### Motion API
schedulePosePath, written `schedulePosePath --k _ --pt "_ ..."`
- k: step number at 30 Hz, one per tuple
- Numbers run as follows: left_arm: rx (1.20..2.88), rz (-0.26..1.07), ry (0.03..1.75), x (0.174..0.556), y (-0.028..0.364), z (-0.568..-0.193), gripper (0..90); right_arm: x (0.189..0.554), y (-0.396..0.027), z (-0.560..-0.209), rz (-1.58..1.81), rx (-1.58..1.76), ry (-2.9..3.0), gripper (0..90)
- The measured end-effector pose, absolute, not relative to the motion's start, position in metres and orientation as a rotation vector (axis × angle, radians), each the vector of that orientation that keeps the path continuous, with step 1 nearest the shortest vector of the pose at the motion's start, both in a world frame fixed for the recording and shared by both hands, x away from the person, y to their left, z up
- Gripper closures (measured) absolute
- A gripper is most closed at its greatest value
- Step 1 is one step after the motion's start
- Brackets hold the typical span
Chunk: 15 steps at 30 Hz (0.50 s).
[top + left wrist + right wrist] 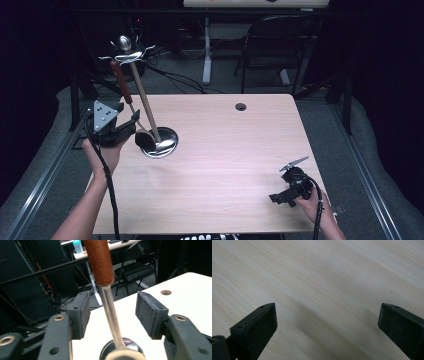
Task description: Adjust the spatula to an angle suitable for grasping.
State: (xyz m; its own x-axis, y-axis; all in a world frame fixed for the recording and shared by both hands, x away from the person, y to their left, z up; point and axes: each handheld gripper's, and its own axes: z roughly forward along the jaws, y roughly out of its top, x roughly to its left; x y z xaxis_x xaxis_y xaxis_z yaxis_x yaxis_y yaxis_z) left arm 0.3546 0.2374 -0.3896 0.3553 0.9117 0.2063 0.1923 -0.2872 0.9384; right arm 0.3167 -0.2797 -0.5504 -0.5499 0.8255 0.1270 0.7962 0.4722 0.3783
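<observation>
Left gripper [134, 125] has its jaws spread wide, one on each side of a spoon's [110, 312] thin metal stem, touching neither side and holding nothing. From this gripper, the spoon's brown handle [99, 261] rises up and away, while its bowl lies just below and ahead, resting on the shiny round base [167, 145] of a utensil stand. The stand's wooden pole [145, 97] leans just beyond the spoon, with hooks at its top. Judging from the pictures, the step is taking hold of the spoon; to do it well, centre the stem between the pads [150, 313], close on the metal just under the brown handle, and lift clear of the pole. Right gripper [282, 196] rests low over bare table [235, 165], well apart, jaws wide and empty.
</observation>
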Motion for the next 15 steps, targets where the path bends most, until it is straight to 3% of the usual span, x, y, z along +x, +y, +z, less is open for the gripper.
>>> schedulePosePath --k 11,15 --pt "1.801 0.891 0.978 0.335 0.246 -0.391 18.5 0.317 -0.280 -0.549 0.626 1.451 2.625 1.9" --pt "1.853 0.843 0.994 0.329 0.251 -0.395 15.0 0.316 -0.279 -0.550 0.659 1.466 2.621 1.9"
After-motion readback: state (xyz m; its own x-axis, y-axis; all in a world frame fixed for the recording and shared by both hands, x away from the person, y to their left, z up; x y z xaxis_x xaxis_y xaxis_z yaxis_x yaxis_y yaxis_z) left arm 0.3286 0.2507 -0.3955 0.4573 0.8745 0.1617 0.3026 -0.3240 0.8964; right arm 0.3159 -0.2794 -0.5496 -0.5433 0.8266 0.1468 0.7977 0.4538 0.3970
